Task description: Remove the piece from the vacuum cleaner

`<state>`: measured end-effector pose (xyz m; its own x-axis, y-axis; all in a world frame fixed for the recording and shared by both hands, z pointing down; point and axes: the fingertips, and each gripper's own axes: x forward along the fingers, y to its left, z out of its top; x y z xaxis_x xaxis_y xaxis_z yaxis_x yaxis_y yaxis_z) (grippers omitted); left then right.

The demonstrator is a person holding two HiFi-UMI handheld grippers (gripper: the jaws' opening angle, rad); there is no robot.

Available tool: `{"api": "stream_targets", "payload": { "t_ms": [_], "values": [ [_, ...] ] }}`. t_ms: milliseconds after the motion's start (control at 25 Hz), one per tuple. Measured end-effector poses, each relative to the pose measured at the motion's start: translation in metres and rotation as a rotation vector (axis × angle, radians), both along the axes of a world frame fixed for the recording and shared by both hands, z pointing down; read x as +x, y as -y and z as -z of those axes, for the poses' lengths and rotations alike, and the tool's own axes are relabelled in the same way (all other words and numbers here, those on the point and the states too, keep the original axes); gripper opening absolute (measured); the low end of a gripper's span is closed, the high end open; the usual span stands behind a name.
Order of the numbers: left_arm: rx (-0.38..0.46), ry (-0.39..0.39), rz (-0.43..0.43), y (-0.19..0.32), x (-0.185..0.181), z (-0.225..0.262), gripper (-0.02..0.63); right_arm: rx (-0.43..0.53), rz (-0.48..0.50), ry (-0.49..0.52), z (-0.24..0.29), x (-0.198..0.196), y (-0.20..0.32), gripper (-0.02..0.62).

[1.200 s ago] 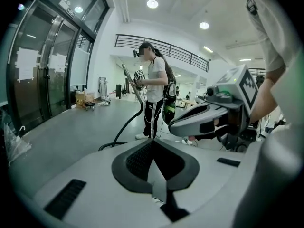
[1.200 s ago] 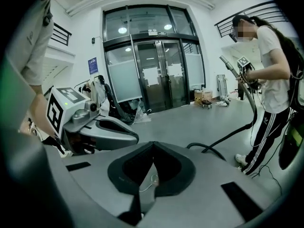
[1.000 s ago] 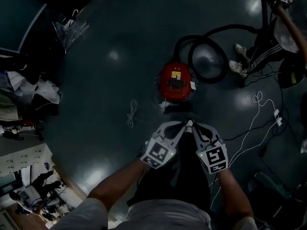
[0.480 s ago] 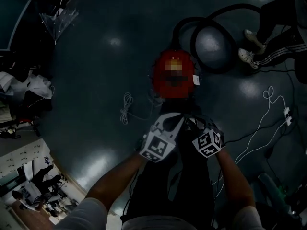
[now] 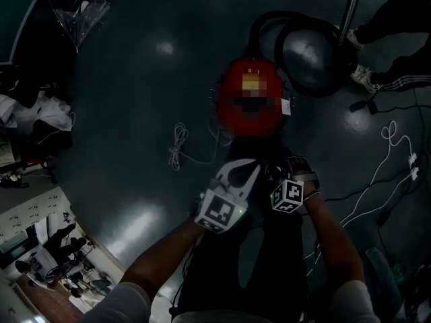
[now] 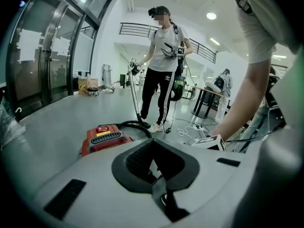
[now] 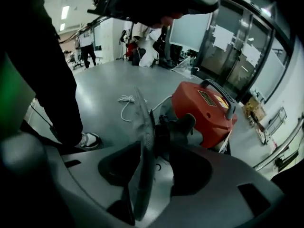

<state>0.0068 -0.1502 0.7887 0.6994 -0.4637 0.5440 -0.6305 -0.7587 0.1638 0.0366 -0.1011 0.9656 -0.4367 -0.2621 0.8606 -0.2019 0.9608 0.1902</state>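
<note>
Red vacuum (image 7: 204, 109): centre frame, close so we reach it.
Right gripper (image 7: 164, 137): jaws opening, grey piece (image 7: 141, 151) between them.
Left gripper (image 6: 154, 169): closed, empty, spare.

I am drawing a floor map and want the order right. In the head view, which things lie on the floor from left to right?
White heap of cloth → coiled white cord → red vacuum cleaner → black hose loop → person's white shoe → white cable.
</note>
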Motion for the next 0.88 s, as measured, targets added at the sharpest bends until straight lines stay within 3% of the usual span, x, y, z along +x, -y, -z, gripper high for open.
{"api": "stream_targets", "payload": {
  "t_ms": [320,520,880],
  "values": [
    [-0.013,0.007,0.034,-0.008,-0.015,0.0,0.006,0.092,0.155,-0.09,-0.016,0.0,-0.003,0.091],
    [-0.024,-0.002,0.044,-0.013,-0.022,0.005,0.006,0.0,0.184,-0.08,-0.015,-0.003,-0.01,0.041],
    [-0.034,-0.019,0.054,-0.033,-0.033,0.018,0.006,-0.079,0.143,-0.061,-0.011,-0.006,-0.024,0.04]
  ]
}}
